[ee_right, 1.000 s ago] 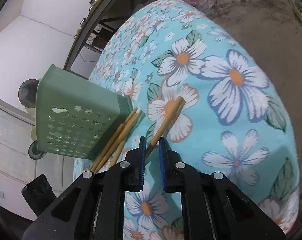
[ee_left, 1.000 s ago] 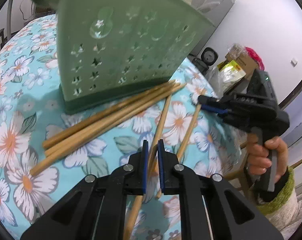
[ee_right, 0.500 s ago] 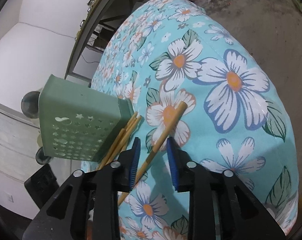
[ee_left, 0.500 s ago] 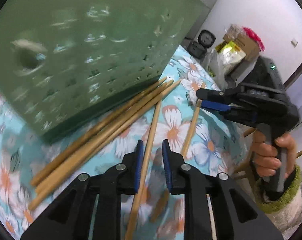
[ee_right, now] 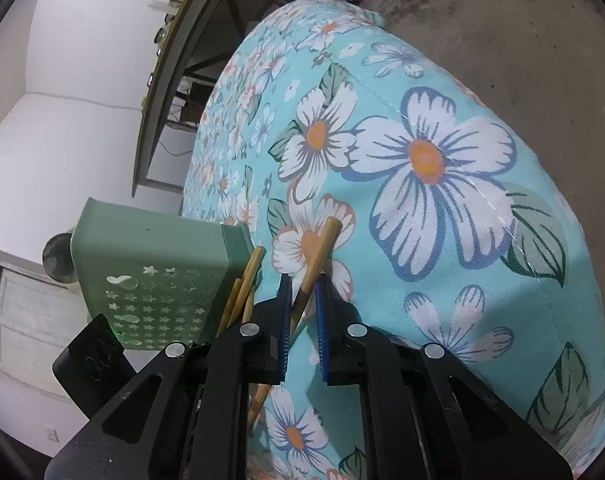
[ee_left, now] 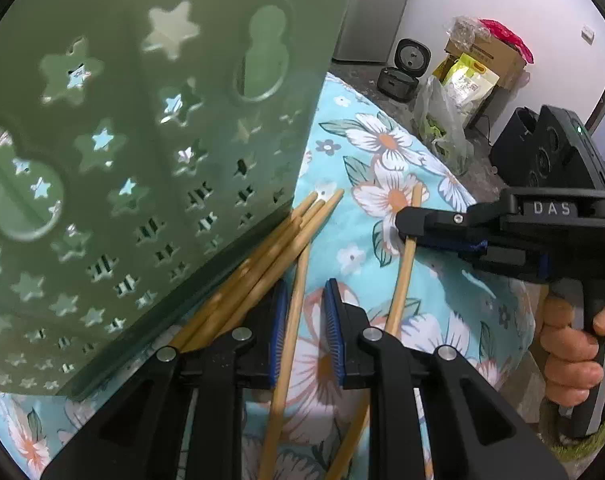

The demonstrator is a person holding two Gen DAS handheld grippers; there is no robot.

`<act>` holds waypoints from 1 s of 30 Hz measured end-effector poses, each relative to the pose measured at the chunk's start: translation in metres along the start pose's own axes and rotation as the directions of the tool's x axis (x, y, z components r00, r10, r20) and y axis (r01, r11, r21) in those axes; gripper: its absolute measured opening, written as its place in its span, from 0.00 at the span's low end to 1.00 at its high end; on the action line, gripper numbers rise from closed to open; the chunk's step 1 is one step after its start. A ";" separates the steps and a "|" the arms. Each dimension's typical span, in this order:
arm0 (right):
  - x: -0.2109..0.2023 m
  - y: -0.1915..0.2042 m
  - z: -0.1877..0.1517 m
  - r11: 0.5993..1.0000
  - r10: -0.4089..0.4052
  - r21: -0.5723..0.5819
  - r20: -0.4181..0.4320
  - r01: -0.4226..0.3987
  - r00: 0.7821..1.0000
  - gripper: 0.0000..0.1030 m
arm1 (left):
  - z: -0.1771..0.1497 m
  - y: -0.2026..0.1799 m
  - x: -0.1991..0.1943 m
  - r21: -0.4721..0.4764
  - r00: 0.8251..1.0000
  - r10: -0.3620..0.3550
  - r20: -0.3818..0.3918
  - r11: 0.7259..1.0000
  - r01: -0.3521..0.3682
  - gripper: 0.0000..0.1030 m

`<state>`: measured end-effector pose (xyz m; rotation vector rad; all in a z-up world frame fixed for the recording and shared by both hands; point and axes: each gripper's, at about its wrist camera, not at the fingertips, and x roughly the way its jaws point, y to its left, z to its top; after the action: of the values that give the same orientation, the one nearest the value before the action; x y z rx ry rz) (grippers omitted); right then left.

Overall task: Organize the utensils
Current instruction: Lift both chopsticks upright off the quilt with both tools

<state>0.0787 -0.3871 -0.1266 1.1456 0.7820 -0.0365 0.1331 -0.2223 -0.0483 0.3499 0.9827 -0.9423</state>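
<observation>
The left tool [ee_left: 304, 332] has spread wider than a second ago, one chopstick [ee_left: 292, 320] lying loose between its pads. The right tool [ee_right: 302, 320] has likewise let go, parted around another chopstick [ee_right: 316, 260] on the floral worktop [ee_right: 462, 240]. The green utensil holder [ee_left: 142, 160] now looms closer, the remaining chopsticks [ee_left: 270, 256] bundled against its base.

Green star-cut holder [ee_left: 150, 152], seemingly tan chopsticks [ee_left: 290, 320]

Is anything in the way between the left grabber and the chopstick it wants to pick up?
No, nothing visible is. The left gripper is open, and one chopstick lies on the flowered tablecloth right between its fingers. The bundle of chopsticks beside the green holder lies close to the left finger, off to the side.
</observation>
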 end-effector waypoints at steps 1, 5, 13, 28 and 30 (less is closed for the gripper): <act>-0.002 -0.001 0.000 1.000 0.001 -0.001 0.004 -0.001 1.000 0.09 | 0.001 -0.002 0.001 -0.001 1.000 0.002 0.003 1.000 -0.002 0.18; -0.006 0.000 -0.003 1.000 0.019 -0.004 0.019 -0.019 1.000 0.08 | 0.002 -0.005 0.000 0.007 1.000 0.023 0.022 1.000 -0.023 0.09; -0.038 0.018 -0.011 0.996 0.050 -0.082 0.065 -0.045 0.997 0.06 | 0.001 -0.016 -0.028 0.020 0.996 -0.026 0.085 1.000 0.024 0.06; -0.080 0.093 -0.045 0.930 0.030 -0.363 0.203 0.047 0.979 0.04 | 0.009 0.001 -0.121 -0.045 0.958 -0.124 0.260 0.989 0.140 0.06; -0.084 0.102 -0.049 0.916 0.026 -0.396 0.224 0.066 0.974 0.04 | 0.010 0.002 -0.135 -0.044 0.949 -0.122 0.290 0.989 0.141 0.06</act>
<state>0.0319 -0.3312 -0.0061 0.7261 0.5645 -0.0210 0.1111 -0.1572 0.0686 0.0893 0.7741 -1.0473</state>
